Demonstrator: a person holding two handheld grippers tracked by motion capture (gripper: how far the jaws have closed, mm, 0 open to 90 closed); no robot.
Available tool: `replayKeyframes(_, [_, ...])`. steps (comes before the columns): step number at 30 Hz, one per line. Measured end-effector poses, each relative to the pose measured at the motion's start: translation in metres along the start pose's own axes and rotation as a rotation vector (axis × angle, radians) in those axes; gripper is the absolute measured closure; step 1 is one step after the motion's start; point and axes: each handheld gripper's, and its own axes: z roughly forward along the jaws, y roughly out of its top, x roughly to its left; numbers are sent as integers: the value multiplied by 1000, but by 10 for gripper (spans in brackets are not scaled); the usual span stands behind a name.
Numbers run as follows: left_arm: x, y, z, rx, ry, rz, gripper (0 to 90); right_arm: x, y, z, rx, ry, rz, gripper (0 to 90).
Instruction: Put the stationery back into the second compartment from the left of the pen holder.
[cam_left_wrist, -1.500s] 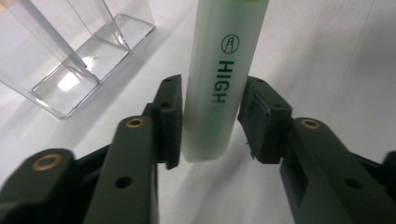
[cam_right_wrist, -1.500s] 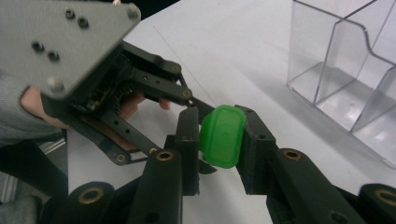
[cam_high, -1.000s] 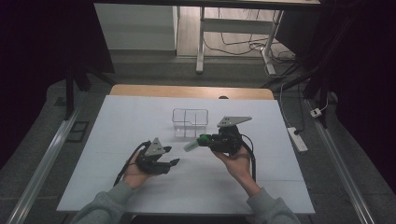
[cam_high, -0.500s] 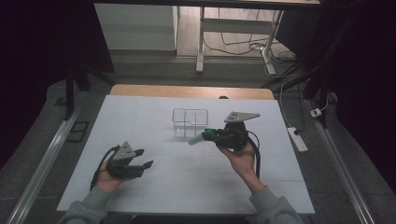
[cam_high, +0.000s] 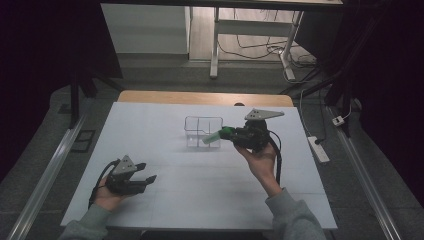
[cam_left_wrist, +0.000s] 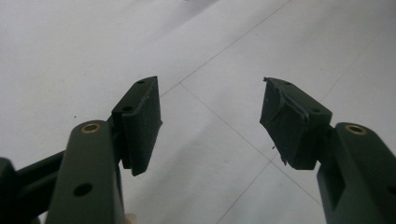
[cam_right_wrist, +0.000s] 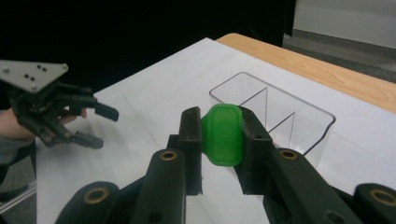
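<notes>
At the near left of the white table (cam_high: 165, 125), the left gripper (cam_high: 142, 179) sits low in the person's left hand (cam_high: 107, 196), its jaws wide apart with nothing between them and pointing toward the right. In its own view the two black pads (cam_left_wrist: 142, 121) stand well apart above bare table surface crossed by thin seam lines. Compared with a second ago, this gripper has drawn back from the middle of the table toward the near left corner. Toward the middle stands a clear divided bin (cam_high: 202, 131), upright, with its compartments open to the top. To the right, the right hand (cam_high: 260, 160) holds the right gripper (cam_high: 226, 134) raised above the table and pointing left, its jaws clamped on a green block (cam_high: 215, 136) whose tip reaches the bin's right end; it has moved up closer to the bin than it was earlier. The right gripper view shows what the high view cannot: the green block (cam_right_wrist: 223, 134) is a rounded piece pinched flat between the two pads, with the bin (cam_right_wrist: 280, 116) just beyond it and the left gripper (cam_right_wrist: 98, 125) far off at the left.
</notes>
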Motion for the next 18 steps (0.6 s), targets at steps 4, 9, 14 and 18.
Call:
replayKeyframes(4, [-1, -1, -1, 3, -5, 1, 369, -7, 10, 2, -18, -29, 9, 739])
replayKeyframes(9, [-1, -2, 1, 11, -11, 2, 357, -17, 23, 9, -22, -75, 13, 739])
replayKeyframes(14, [-1, -2, 2, 14, -13, 2, 343, -26, 31, 23, -5, -104, 19, 738])
replayKeyframes(18, [-1, -2, 3, 18, -13, 1, 338, -30, 33, 37, 14, -129, 17, 738])
